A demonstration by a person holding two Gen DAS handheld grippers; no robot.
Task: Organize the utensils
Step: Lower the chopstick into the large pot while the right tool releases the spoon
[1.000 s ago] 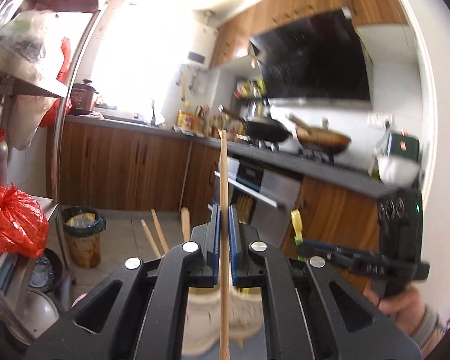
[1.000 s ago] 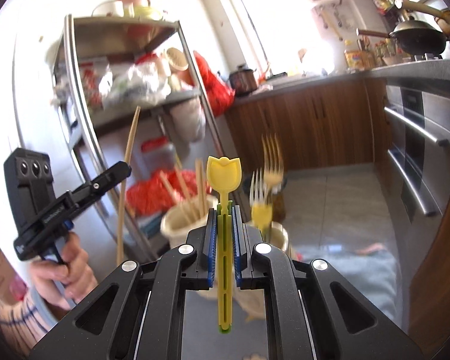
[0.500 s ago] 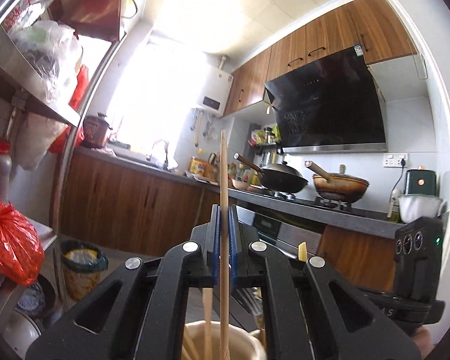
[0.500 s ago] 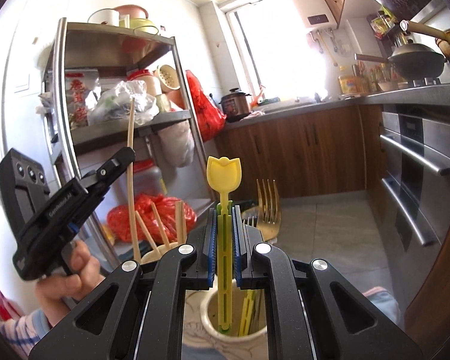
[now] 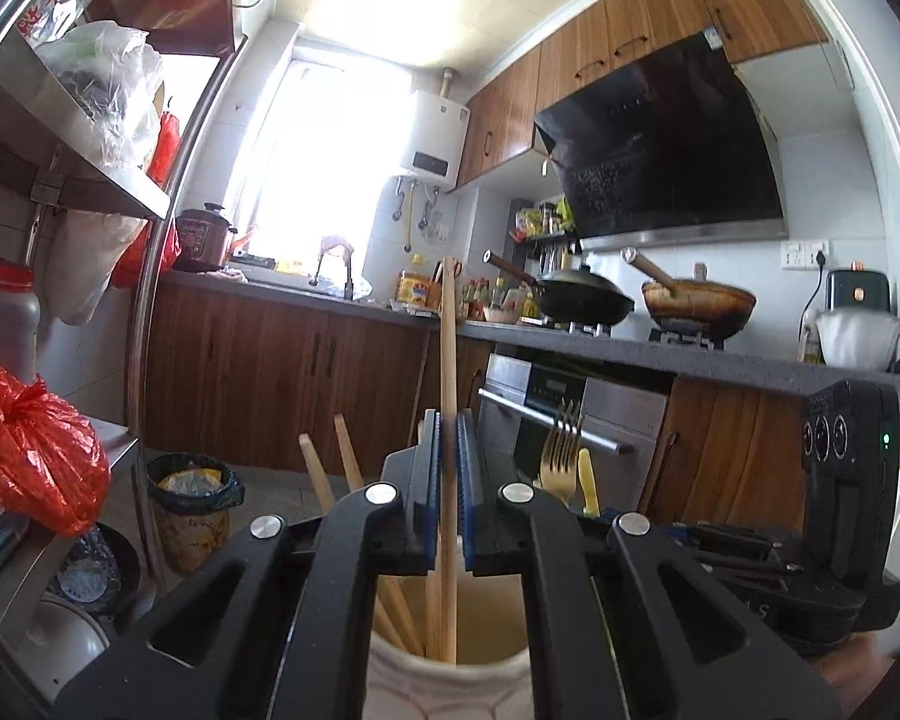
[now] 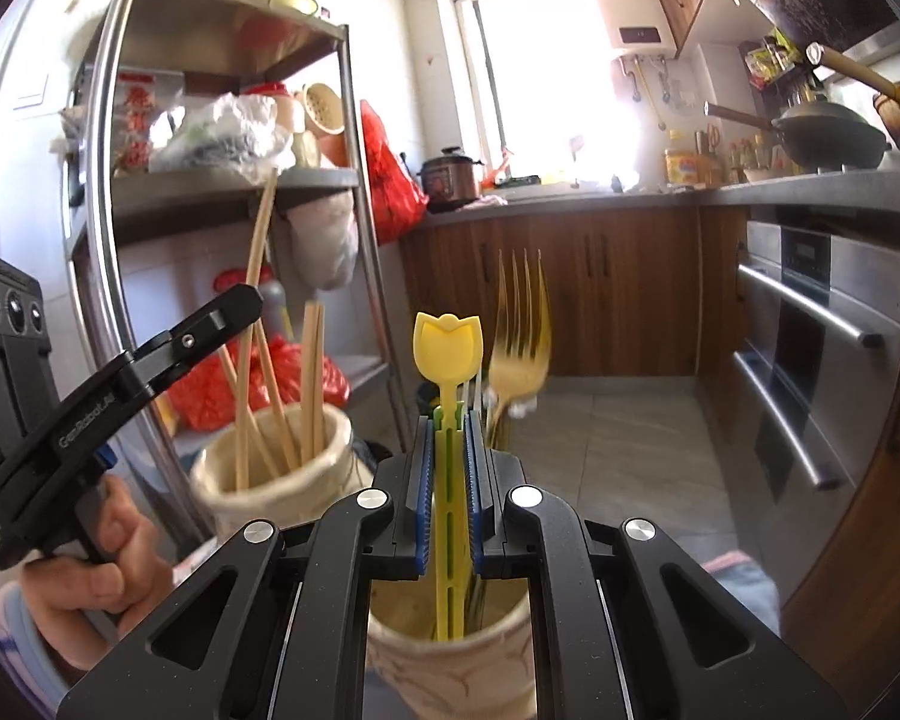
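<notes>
My left gripper (image 5: 448,438) is shut on a long wooden chopstick (image 5: 448,348) that stands upright. Its lower end reaches into a cream ceramic holder (image 5: 450,684) beside several other chopsticks (image 5: 315,468). My right gripper (image 6: 448,438) is shut on a yellow tulip-topped utensil (image 6: 448,348), whose lower end hangs inside a second cream holder (image 6: 450,672). A gold fork (image 6: 519,336) stands in that same holder just behind. In the right wrist view the left gripper (image 6: 252,300) and its chopstick holder (image 6: 282,480) sit to the left, with a hand (image 6: 102,570) on the grip.
A steel shelf rack (image 6: 108,180) with bags and a red plastic bag (image 5: 30,456) stands on the left. A lined bin (image 5: 192,504) sits on the tiled floor. Wooden cabinets, an oven (image 6: 822,360) and a counter with two woks (image 5: 582,300) line the far and right sides.
Both grippers have come down over their holders. The chopstick's lower end is now inside the left holder, and the yellow utensil sits deeper in the right one. Both grips are unchanged.
</notes>
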